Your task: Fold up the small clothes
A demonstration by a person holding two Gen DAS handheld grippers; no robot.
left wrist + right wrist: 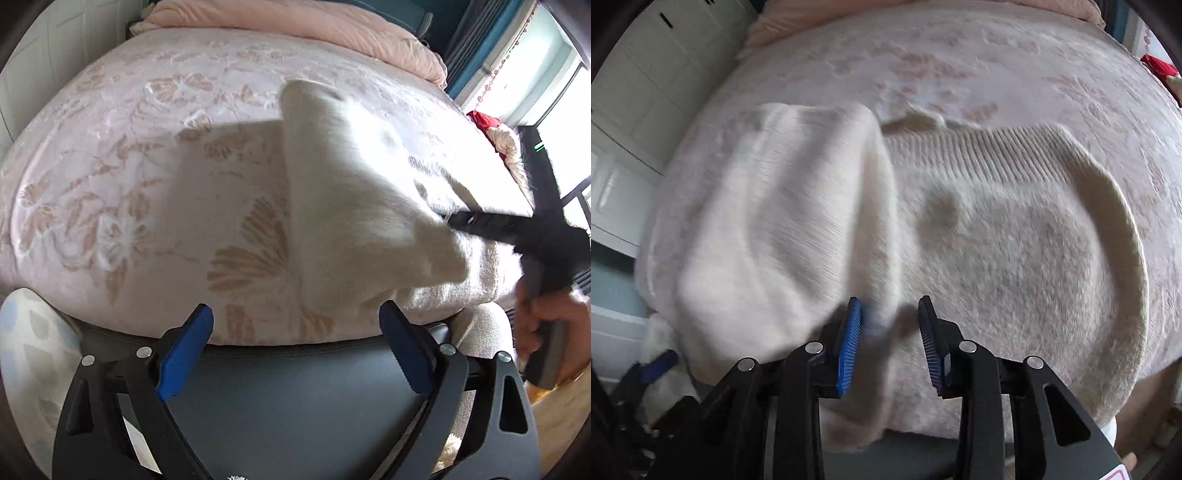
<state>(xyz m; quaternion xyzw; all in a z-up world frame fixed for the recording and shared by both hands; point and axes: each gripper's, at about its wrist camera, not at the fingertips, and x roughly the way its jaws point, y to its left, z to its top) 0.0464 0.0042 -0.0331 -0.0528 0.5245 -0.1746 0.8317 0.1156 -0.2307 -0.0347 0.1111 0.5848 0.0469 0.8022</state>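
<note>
A cream knitted sweater (1015,258) lies flat on the pink flowered bed cover (110,184), its ribbed hem toward the far side. One sleeve (783,221) is folded over the body on the left and looks blurred. My right gripper (889,306) points down at the sweater's near edge, its jaws partly apart; the sleeve's edge sits beside the left pad, and the gap shows the body below. In the left wrist view the right gripper (454,221) meets the sleeve's end (424,258), held by a hand (546,321). My left gripper (295,317) stands wide open over the bed's near edge, holding nothing.
A pink duvet (295,22) is bunched at the head of the bed. White wardrobe doors (646,92) stand to the left, a bright window (554,74) to the right with a red item (484,120) below it. A dark padded bed frame (295,387) runs along the near edge.
</note>
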